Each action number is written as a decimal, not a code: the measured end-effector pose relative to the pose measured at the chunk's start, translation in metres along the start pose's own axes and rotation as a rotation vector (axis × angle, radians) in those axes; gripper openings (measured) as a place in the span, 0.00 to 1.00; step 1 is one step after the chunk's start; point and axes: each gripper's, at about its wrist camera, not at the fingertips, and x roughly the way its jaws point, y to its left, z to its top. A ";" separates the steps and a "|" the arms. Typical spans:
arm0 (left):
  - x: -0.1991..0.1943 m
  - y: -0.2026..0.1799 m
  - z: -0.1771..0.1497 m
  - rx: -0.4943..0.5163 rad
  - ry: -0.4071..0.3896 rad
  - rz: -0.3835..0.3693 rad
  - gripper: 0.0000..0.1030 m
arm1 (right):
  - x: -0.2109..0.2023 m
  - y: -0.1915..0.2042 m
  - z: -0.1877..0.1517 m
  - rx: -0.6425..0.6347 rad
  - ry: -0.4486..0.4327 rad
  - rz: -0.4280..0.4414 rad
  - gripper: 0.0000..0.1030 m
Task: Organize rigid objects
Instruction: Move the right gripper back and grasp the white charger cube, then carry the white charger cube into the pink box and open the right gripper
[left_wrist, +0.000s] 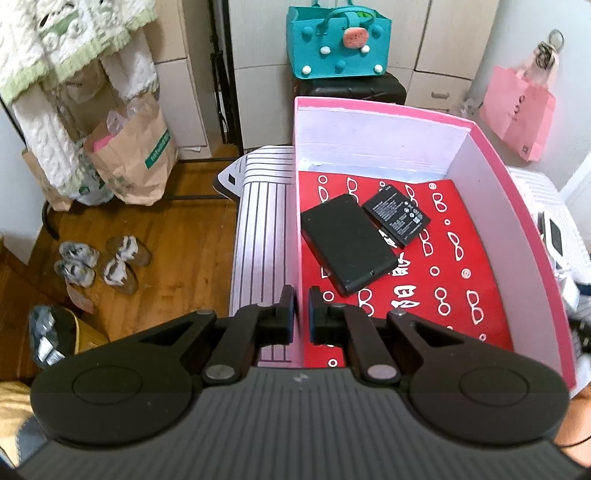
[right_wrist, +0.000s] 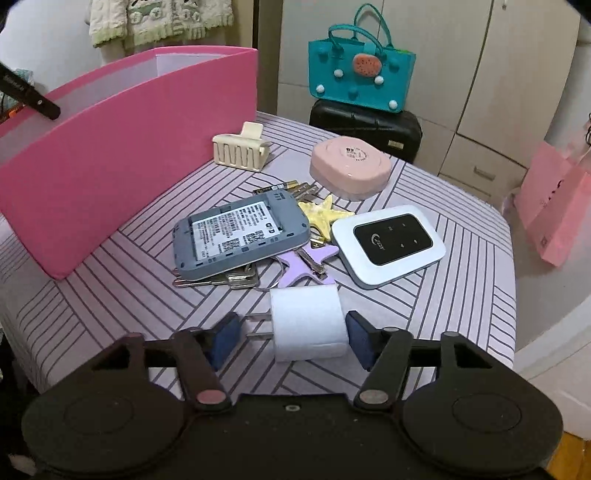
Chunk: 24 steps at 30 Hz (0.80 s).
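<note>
battery (left_wrist: 396, 215) right of cover (left_wrist: 347, 243), inside box (left_wrist: 480, 173)

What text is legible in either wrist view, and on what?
"02": pink rounded plastic case, other marks blurred.
Logo on white pocket router with black screen: too blurred to read.
Label inside open grey router shell: print too small.
Black flat battery in the pink box: print too small.
Green band on brown paper bag: blurred.

The striped table (right_wrist: 461, 258) carries a pink box (right_wrist: 129, 147), routers (right_wrist: 388, 245) and a charger (right_wrist: 308, 321).
</note>
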 end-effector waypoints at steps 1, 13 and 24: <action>-0.001 -0.001 -0.001 0.003 -0.004 0.004 0.06 | 0.001 -0.002 0.002 0.008 0.014 0.001 0.61; -0.001 -0.005 -0.007 0.095 -0.022 -0.009 0.06 | -0.014 -0.008 0.020 0.240 0.034 0.028 0.59; 0.001 -0.011 -0.009 0.174 -0.030 -0.007 0.07 | -0.066 0.035 0.081 0.155 -0.126 0.148 0.60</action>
